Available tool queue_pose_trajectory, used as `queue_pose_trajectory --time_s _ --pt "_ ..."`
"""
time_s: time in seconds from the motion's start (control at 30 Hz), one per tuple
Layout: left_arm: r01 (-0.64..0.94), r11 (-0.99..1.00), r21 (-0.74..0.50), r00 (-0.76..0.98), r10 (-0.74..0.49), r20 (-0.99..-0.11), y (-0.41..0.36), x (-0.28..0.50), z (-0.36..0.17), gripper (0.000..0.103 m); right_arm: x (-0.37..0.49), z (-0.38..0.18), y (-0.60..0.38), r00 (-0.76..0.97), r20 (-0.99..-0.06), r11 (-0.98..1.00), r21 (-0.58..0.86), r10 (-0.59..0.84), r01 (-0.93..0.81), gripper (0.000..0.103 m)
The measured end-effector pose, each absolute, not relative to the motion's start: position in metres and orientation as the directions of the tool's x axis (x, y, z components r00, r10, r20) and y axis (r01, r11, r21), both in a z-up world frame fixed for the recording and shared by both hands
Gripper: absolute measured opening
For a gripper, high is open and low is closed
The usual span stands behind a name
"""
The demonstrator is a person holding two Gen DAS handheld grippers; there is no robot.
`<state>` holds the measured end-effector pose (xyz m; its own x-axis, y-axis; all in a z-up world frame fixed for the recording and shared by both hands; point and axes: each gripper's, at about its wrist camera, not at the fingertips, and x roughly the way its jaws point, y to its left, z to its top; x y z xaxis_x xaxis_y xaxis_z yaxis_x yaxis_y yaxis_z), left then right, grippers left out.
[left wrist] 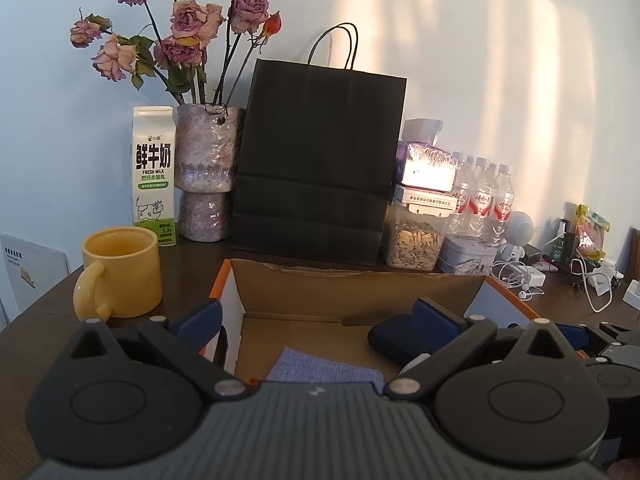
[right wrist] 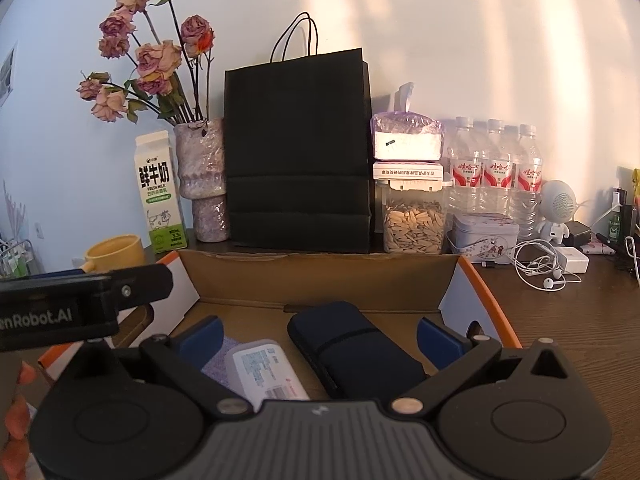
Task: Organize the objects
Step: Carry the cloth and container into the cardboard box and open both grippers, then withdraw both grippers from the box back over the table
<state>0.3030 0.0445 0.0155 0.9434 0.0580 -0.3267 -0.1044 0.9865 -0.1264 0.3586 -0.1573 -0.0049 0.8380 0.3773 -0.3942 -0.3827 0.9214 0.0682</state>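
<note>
Both the left tongs (left wrist: pixel 320 316) and right tongs (right wrist: pixel 320 334) gape fully wide, gripping nothing, above the open orange-edged cardboard box (right wrist: pixel 320 276) on the dark wooden desk (right wrist: pixel 580 320). Inside it lie a dark navy fabric pouch (right wrist: pixel 352 344), a white labelled plastic case (right wrist: pixel 268 372) and a folded blue cloth (left wrist: pixel 320 368). Behind stands a white-and-green carton (left wrist: pixel 154 176) reading "FRESH MILK" — the neighbouring tool arm (right wrist: pixel 60 304) reads "nRobot.AI".

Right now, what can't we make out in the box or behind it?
- Blue cloth: near part hidden by left tongs body, left wrist view.
- Dark pouch: near end hidden by right tongs body, right wrist view.
- Black bag: contents unseen, both views.
- White case label: too small.
</note>
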Motion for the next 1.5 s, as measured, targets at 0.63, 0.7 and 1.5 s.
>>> queue_pose_trajectory --time_s 0.63,0.7,1.5 --pt "-0.067 0.991 -0.116 0.945 0.026 -0.326 0.035 0.259 0.047 0.103 0.322 0.027 -0.184 0.853 -0.374 0.927 0.052 0.363 -0.371 0.103" --pt "-0.066 0.992 -0.109 0.942 0.026 -0.334 0.034 0.254 0.049 0.103 0.316 0.027 -0.188 0.85 -0.384 0.927 0.047 0.361 -0.372 0.103" --pt "-0.041 0.994 -0.098 0.905 -0.005 -0.425 0.051 0.166 0.03 0.103 0.235 -0.002 -0.259 0.769 -0.53 0.92 0.057 0.356 -0.387 0.103"
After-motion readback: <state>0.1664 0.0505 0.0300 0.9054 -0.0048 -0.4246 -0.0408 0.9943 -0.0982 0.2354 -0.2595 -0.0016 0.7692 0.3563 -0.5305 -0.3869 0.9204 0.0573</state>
